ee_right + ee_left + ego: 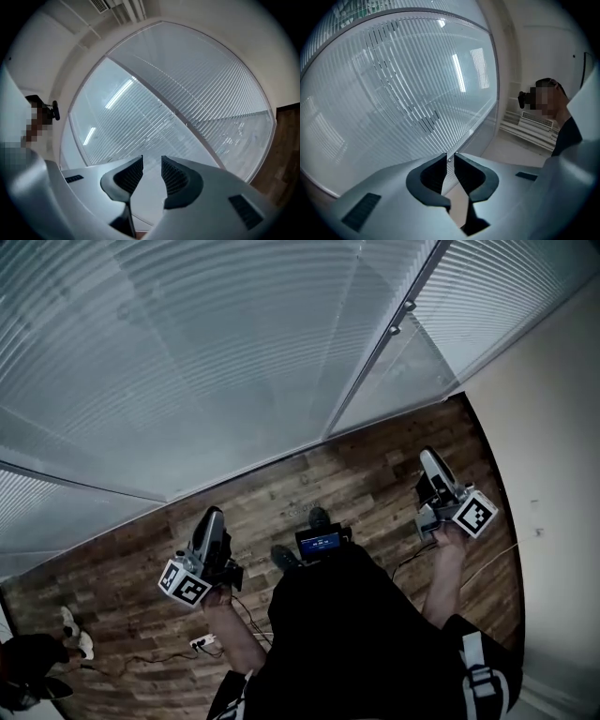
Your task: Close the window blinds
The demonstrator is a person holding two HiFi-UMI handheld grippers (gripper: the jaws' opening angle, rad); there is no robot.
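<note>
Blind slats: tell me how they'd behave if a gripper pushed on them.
The blind slats look thin and long, so they'd probably flex and swing back rather than resist. A few sit askew with dark gaps in the left gripper view, suggesting they shift easily. Likely light, and apt to kink if pinched hard.

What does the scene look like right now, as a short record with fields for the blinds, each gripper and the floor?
blinds: lowered across the windows, slats horizontal
frame post: runs between two blind panels
left gripper: jaws a narrow gap apart, nothing between them, facing the blinds, apart from them
right gripper: jaws apart, empty, facing the blinds, apart from them
floor: wood planks
</note>
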